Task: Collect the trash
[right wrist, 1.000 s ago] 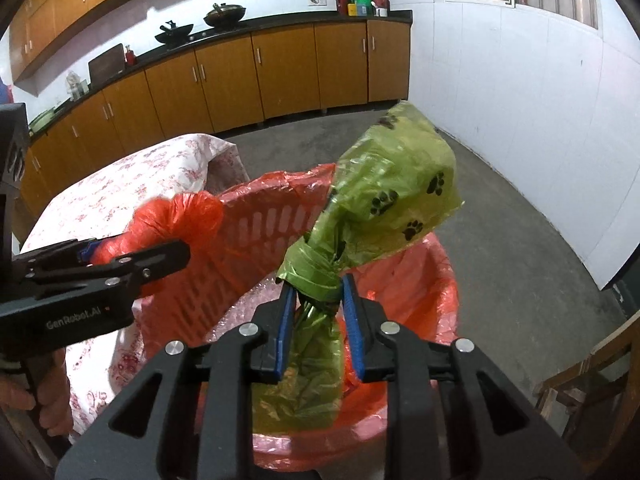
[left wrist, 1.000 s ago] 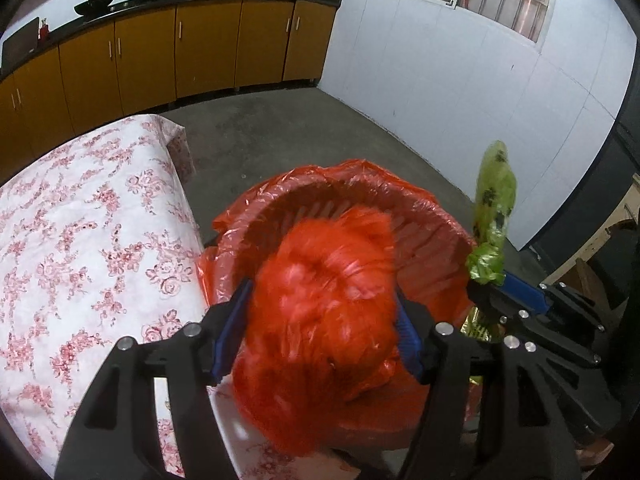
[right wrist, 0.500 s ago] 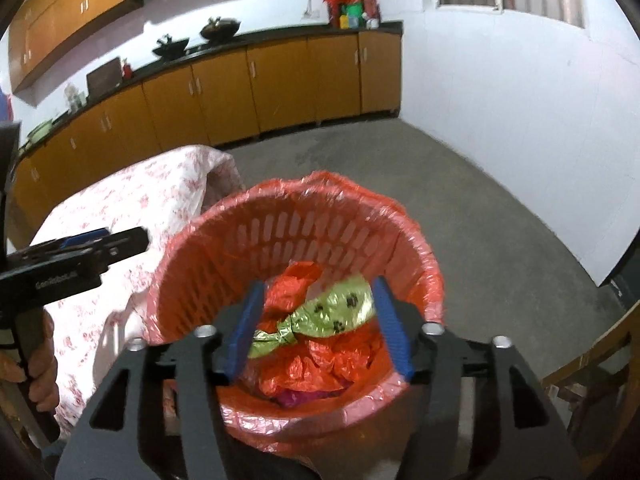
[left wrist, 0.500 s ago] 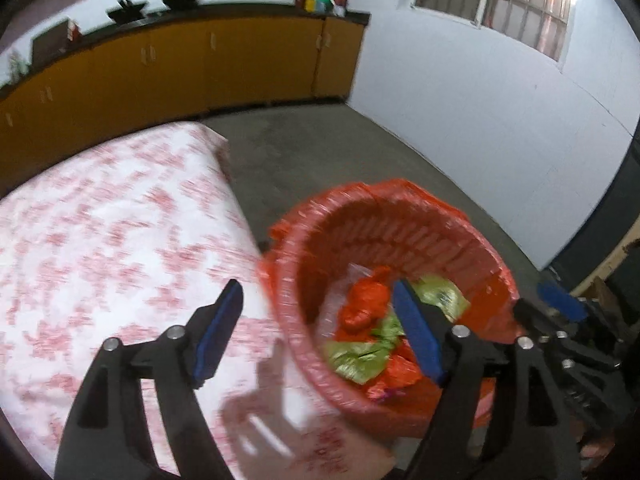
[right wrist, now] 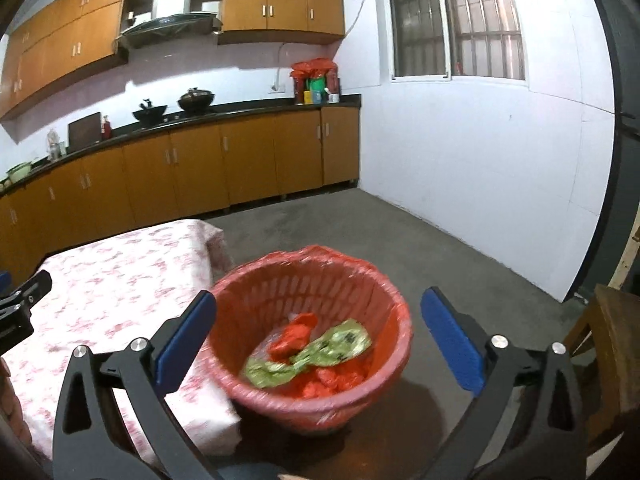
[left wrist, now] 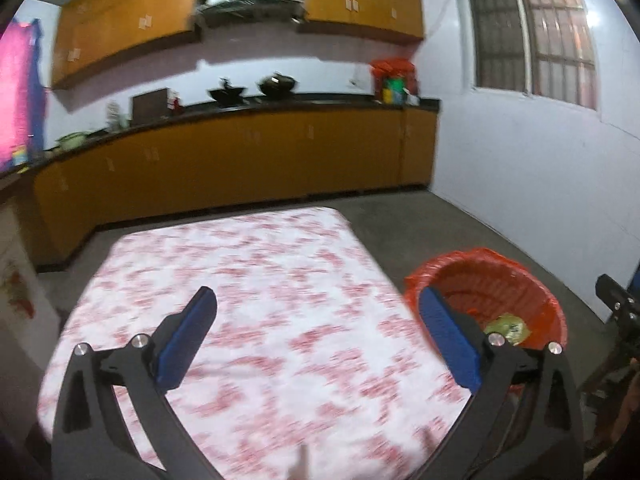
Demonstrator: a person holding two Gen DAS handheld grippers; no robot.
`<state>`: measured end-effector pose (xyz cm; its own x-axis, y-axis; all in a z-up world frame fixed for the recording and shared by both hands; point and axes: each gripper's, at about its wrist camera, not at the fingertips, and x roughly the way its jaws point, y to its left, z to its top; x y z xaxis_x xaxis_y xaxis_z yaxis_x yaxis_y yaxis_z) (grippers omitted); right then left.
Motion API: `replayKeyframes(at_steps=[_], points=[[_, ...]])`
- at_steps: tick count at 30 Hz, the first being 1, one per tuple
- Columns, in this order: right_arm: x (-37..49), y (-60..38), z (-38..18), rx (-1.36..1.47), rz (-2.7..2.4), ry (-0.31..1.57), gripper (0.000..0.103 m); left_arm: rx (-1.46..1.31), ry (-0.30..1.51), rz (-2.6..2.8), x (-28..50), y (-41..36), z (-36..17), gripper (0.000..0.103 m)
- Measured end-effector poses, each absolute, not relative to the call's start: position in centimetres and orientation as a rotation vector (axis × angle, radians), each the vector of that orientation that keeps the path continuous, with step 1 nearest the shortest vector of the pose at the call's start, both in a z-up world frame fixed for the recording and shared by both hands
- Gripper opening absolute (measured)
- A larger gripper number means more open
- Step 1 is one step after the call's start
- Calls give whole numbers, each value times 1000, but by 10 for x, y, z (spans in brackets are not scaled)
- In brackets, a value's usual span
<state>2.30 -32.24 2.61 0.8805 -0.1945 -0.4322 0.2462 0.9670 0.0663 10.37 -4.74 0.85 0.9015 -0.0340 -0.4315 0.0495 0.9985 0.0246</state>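
Both drops are complete. The left hand-held gripper (left wrist: 316,340) and the right hand-held gripper (right wrist: 318,340) have just been opening; each now stands fully spread with nothing between its pads.

Location of the task's things, right wrist view:
- The bin (right wrist: 372,394) stands on the floor directly ahead of and below the right hand-held gripper, framed between its fingers.
- The green bag (right wrist: 340,342) lies inside the bin on top of the other contents.
- The red bag (right wrist: 294,334) lies inside the bin, touching the green bag on its left.

Left wrist view:
- The table (left wrist: 256,280), covered in a floral cloth, fills the space ahead of the left hand-held gripper. The view is blurred, but no trash is visible on the cloth.
- The bin (left wrist: 532,276) sits to the right of the left hand-held gripper, beside the table edge and partly behind the right finger.

Step in hand: release finished, both hand-held grippers free above the bin and the table.

Next move, as a judgement: locate any remaining trash. None shows on the visible part of the table or floor, so the collection may be finished. If more is found, approach it with the fingers spread, then carry it over the bin rim before letting go.
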Motion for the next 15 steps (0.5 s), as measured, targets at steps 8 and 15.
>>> replayKeyframes(at_steps=[8, 15], points=[[-12, -282, 33, 74, -157, 423, 101, 16, 437, 76, 45, -5, 17, 99], [-38, -262, 36, 42, -142, 391, 101, 27, 438, 62, 6, 2, 18, 99]])
